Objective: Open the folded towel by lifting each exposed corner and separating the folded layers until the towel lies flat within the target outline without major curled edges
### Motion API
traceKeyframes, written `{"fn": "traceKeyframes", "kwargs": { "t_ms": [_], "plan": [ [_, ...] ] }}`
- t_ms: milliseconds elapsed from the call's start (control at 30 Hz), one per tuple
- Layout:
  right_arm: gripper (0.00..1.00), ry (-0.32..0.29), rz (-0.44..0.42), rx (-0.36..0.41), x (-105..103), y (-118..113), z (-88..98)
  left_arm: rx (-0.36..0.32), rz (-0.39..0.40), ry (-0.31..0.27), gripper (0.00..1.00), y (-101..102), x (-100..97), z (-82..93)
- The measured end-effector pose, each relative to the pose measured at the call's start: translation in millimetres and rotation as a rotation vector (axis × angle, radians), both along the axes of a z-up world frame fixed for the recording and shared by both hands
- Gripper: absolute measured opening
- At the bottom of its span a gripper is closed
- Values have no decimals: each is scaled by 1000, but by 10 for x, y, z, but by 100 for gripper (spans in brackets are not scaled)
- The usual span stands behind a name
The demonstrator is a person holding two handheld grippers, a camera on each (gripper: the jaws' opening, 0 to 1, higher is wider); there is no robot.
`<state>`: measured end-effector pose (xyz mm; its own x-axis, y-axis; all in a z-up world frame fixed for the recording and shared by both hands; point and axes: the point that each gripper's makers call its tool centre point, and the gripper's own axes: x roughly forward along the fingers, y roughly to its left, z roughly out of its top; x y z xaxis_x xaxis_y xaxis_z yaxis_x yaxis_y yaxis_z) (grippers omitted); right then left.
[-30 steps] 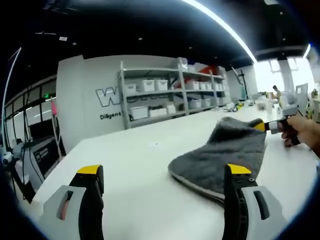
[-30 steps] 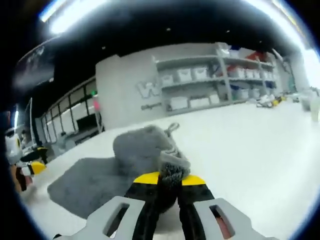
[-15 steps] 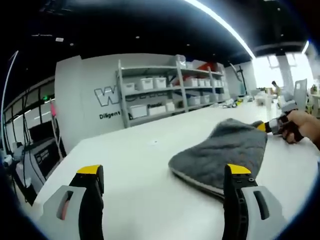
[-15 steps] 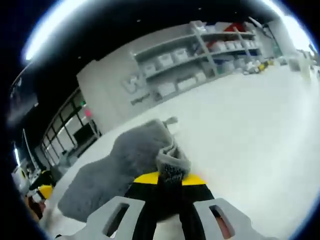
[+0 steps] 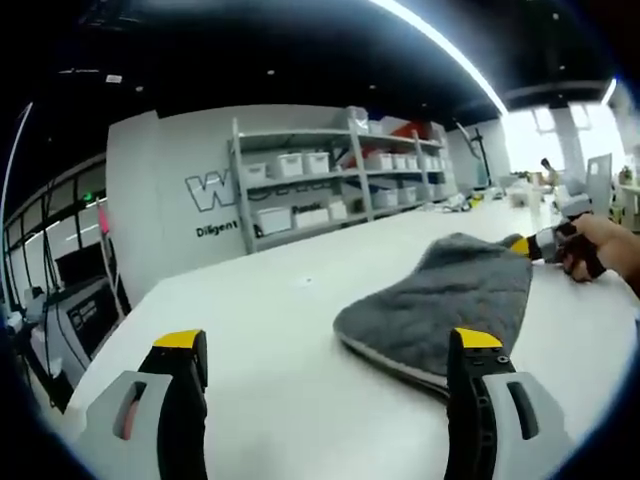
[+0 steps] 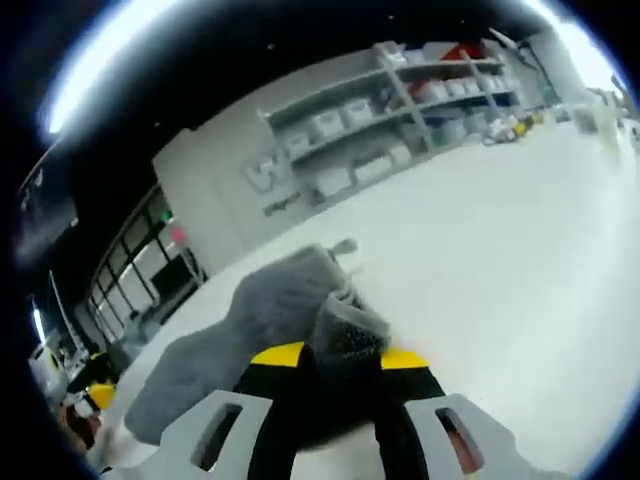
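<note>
Pinched in the closed right gripper [image 6: 331, 362], one corner of the grey towel [image 5: 440, 305] has been drawn lower and outward over the white desk [image 5: 280, 380], flattening it further, while the left gripper [image 5: 325, 350] is held open, empty.

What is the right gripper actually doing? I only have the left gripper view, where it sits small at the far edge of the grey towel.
Observer: In the right gripper view, the right gripper is shut on a bunched corner of the grey quilted fabric towel.
Operator: Is that corner raised or lying on the table?
Observer: Raised. The cloth humps up just past the yellow-tipped fingers, then slopes down to the white table.
Operator: Anything on that corner I can't see?
Observer: A small hanging loop sticks out at the top of the pinched fold.
</note>
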<state>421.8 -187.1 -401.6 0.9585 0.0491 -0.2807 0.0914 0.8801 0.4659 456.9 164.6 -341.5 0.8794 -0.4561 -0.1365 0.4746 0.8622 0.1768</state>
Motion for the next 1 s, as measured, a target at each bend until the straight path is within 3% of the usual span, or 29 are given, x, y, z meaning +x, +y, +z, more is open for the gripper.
{"fn": "traceKeyframes", "kwargs": {
  "t_ms": [133, 200, 300, 367, 400, 500, 633, 867, 1000],
  "plan": [
    [42, -31, 14, 4, 13, 13, 66, 3, -2, 3, 99, -6, -1, -10],
    [53, -78, 21, -31, 44, -9, 159, 5, -4, 3, 99, -12, 1, -14],
    [72, -137, -16, -192, 53, -118, 319, 11, -7, 7, 99, -24, 3, -30],
    [94, -160, -14, -231, 77, -109, 411, 16, -9, 9, 99, -29, 3, -40],
    [99, -177, -10, -256, 100, -100, 459, 16, -9, 9, 99, -29, 2, -41],
    [100, -195, -23, -349, 110, -135, 542, 10, -8, 12, 99, -23, 0, -37],
    [100, -195, 6, -351, 121, -31, 558, 8, -8, 16, 99, -20, -3, -42],
    [100, -210, 9, -349, 112, -51, 629, 12, 13, 17, 99, 29, 13, -39],
    [99, -223, 17, -425, 66, -93, 774, -22, 5, 32, 100, 0, 7, -32]
  ]
}}
